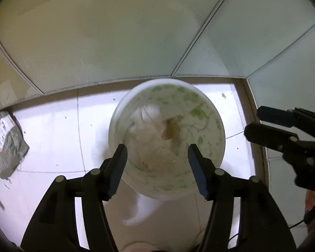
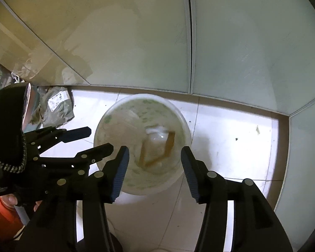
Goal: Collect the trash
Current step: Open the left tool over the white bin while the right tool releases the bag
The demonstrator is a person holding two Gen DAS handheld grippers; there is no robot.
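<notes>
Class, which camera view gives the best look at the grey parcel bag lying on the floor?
The right wrist view: the grey parcel bag lies whole, label visible, left of the bin. The left wrist view catches it at the left edge, distorted.

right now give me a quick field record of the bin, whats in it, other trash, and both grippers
bin: white bin with green leaf print, on pale floor tiles near a corner of glass panels
contents: crumpled white paper and a brown scrap
other trash: grey crumpled mailing bag with a label, on the floor beside the bin
left hand-held gripper: open over the bin, nothing between the jaws
right hand-held gripper: open over the bin, nothing between the jaws
</notes>
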